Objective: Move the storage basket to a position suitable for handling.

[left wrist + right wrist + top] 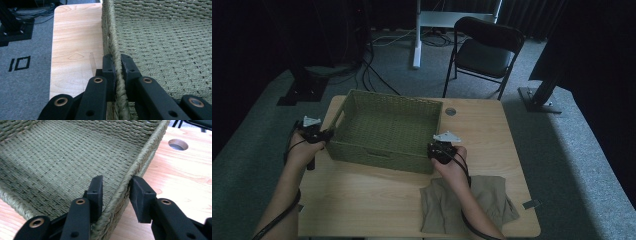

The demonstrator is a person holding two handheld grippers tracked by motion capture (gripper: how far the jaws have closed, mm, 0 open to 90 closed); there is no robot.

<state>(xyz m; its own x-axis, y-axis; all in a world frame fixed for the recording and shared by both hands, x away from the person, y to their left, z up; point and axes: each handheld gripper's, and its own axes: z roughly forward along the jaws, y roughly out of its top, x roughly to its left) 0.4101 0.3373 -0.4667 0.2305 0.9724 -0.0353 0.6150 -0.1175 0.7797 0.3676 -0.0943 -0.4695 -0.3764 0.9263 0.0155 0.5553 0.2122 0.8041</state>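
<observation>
The left gripper [118, 72] had its two black fingers [109, 72] pressed tight on the rim of the basket [162, 50], one finger outside and one inside. The right gripper [115, 192] had its fingers [96, 192] on both sides of the basket's rim at its other end. There was a gap between the rim and those fingers, so they were not squeezing it. The basket was green and woven from thick cord, with a flat woven bottom and low walls. It was a long box shape with nothing in it, and it had a handle hole in the wall near the left gripper. It sat on the far half of the light wood worktop [492, 130], between the two hands. The left hand [304, 150] was at its left end and the right hand [451, 162] was at its near right corner. A folded tan cloth [492, 207] lay on the worktop near the front edge, under the right arm. A round hole [178, 144] was in the worktop just past the basket. On the grey floor, black tape [20, 63] read "10". A black folding chair [484, 50] stood behind the worktop.
</observation>
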